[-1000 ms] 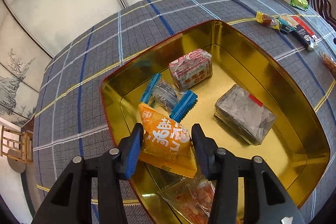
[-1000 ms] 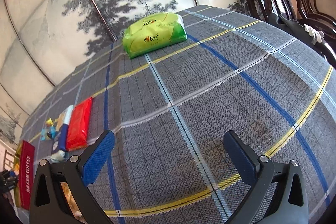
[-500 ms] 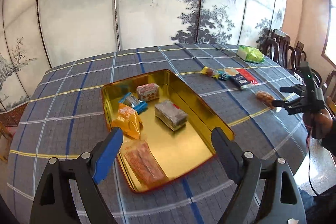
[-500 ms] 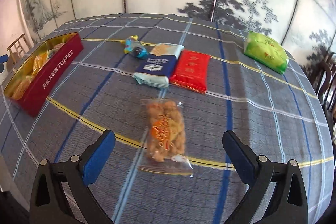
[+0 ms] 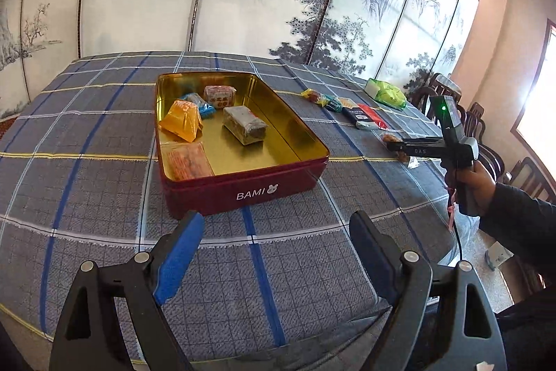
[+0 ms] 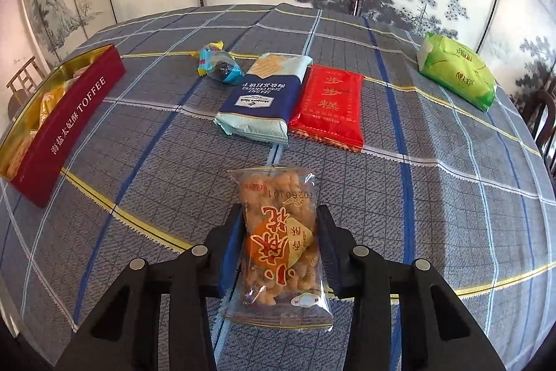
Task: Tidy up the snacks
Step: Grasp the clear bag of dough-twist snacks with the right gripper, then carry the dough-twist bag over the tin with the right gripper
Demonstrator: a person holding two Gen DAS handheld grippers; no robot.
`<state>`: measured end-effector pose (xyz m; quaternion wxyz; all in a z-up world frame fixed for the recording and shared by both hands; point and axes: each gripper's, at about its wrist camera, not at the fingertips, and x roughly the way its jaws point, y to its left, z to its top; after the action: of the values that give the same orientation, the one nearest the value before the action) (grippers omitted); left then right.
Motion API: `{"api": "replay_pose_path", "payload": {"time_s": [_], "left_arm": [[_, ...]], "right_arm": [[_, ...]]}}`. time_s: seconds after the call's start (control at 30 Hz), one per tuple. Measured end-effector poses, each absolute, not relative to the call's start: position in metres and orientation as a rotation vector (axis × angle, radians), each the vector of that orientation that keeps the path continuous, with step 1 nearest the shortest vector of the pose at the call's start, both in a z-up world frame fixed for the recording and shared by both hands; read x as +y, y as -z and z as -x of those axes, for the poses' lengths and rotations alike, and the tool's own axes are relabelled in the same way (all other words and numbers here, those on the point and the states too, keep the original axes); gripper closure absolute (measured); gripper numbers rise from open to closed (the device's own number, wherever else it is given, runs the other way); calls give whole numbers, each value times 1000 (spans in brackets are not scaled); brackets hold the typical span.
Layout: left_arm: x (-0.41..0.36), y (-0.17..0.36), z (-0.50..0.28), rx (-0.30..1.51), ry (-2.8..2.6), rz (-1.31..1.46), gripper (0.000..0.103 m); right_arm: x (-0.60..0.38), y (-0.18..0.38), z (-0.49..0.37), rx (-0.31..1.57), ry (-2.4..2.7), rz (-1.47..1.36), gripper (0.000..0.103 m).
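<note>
The red tin [image 5: 243, 186] with a gold inside stands in the middle of the plaid table. It holds an orange packet [image 5: 182, 120], a grey block [image 5: 245, 126], a red-and-white packet [image 5: 219, 96], a blue candy [image 5: 203, 106] and a flat clear packet [image 5: 186, 160]. My left gripper [image 5: 276, 221] hangs open and empty in front of the tin's near wall. My right gripper [image 6: 280, 214] is closing on a clear bag of fried twists [image 6: 278, 193] lying on the cloth, its pads pressing both long sides. In the right wrist view the tin [image 6: 76, 113] sits at the far left.
Beyond the twist bag lie a blue cracker pack [image 6: 260, 96], a red packet [image 6: 328, 106], a wrapped candy [image 6: 217, 65] and a green pack [image 6: 455, 72]. A person's hand [image 5: 476, 176] holds the right gripper at the table's right edge. Dark chairs [image 5: 448, 93] stand behind.
The left gripper let go of the orange packet in the tin, opened wide and drew back. The right gripper swung over to the twist bag and closed on it.
</note>
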<state>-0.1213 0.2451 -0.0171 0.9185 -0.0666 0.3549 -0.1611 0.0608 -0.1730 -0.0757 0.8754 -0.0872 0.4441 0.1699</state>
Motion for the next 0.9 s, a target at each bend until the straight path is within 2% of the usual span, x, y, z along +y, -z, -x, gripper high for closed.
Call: {"api": "replay_pose_path", "payload": {"time_s": [0.23,0.4,0.67,0.9], "left_arm": [[246,15,143,678,269,213,20],[234,26,158,671,170,157,20],[216,51,179,736,142,95,20],[210,62,175,792,150,100,20]], "right_arm": [[-149,17,-40,768,-279,211,62],[-114,-12,-52,723,-301,166,62],[-14,-30,-86,695,-283,195,62],[29,-36,-100,695,-309,208,62]]}}
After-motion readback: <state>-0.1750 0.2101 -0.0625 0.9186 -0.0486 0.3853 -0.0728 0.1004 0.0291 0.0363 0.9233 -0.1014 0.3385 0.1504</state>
